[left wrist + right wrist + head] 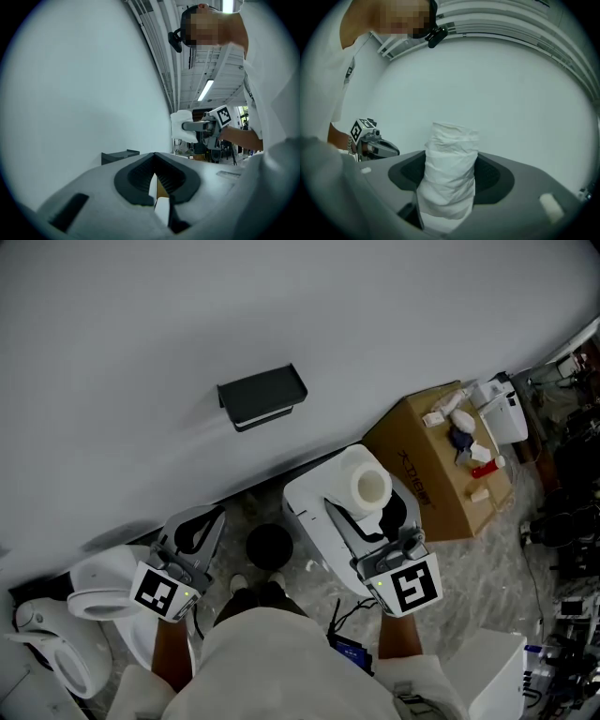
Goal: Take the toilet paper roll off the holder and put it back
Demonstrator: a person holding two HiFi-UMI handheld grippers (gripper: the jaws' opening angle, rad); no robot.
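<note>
A dark, empty toilet paper holder (262,397) is fixed to the pale wall; it also shows low in the left gripper view (120,155). My right gripper (368,506) is shut on the white toilet paper roll (367,484), below and to the right of the holder and apart from it. In the right gripper view the roll (451,164) stands upright between the dark pads (494,176). My left gripper (199,527) hovers at lower left with its tips together and nothing in them (154,163). It sees the roll (182,125) off to the right.
A white toilet (94,582) sits at lower left. A white box-shaped unit (309,502) stands under the right gripper, and a black round object (269,546) lies beside it. A cardboard box (431,479) carrying small items stands to the right, with cluttered equipment beyond.
</note>
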